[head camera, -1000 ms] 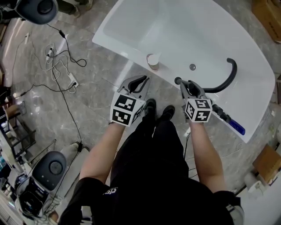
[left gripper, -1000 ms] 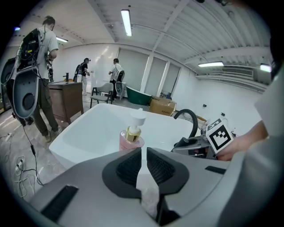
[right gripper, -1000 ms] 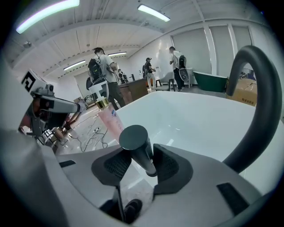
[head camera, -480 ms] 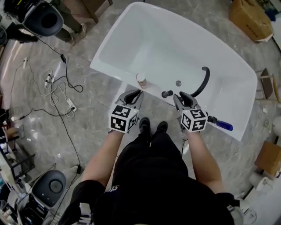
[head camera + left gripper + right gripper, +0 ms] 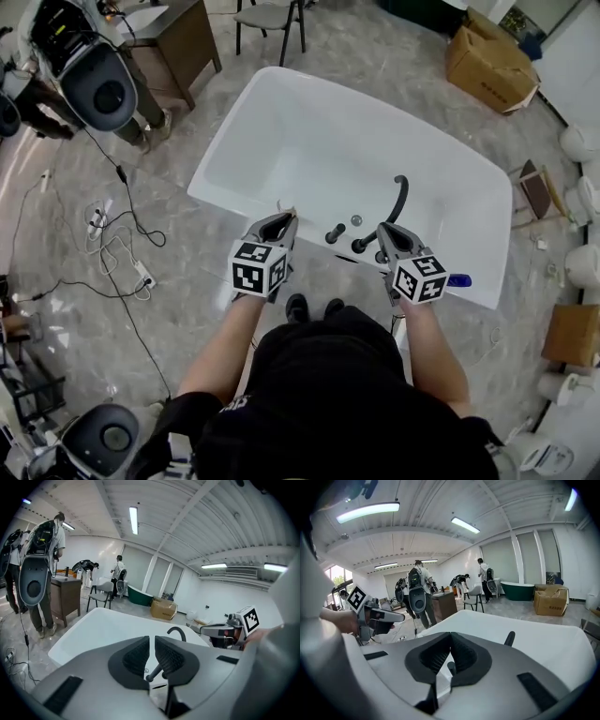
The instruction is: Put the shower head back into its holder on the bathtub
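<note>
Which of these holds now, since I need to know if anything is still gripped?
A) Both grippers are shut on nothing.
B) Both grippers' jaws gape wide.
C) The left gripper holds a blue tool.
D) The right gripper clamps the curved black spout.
A: the left gripper is shut with nothing between its pads, and the right gripper has just closed its jaws, also on nothing.

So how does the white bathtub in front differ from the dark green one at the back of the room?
The white bathtub is close, right before the person; the green bathtub stands far off by the far wall. The white bathtub carries a black curved spout on its rim; the green bathtub looks too small to show fittings. Both stand on the floor.
</note>
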Available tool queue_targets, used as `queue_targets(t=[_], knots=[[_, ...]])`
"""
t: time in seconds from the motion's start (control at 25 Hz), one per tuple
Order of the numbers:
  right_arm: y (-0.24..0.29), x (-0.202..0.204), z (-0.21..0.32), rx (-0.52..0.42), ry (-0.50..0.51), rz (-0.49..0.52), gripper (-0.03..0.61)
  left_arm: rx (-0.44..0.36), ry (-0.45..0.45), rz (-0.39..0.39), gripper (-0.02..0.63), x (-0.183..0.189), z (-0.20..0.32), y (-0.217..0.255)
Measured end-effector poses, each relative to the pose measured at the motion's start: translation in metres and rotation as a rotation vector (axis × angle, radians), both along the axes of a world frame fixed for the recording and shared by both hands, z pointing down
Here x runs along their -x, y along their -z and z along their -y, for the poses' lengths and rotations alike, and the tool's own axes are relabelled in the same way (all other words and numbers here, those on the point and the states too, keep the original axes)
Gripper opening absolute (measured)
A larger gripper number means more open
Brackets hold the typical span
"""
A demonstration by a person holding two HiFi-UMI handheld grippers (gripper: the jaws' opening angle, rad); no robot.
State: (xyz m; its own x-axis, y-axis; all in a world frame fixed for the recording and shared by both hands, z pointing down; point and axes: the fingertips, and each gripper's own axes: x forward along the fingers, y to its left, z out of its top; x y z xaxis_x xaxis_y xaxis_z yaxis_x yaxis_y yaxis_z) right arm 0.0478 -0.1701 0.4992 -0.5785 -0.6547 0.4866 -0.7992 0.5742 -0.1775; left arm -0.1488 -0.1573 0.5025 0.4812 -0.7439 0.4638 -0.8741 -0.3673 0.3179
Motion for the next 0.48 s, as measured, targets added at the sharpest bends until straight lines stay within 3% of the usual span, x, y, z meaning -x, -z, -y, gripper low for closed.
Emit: queue_targets(t=[0.48], knots=[[0.122,-0.079,-0.007,-0.240,0.031,0.134,0.014,-0.087,0.036,0.059,0.048,-0.053,0.008,0.058]])
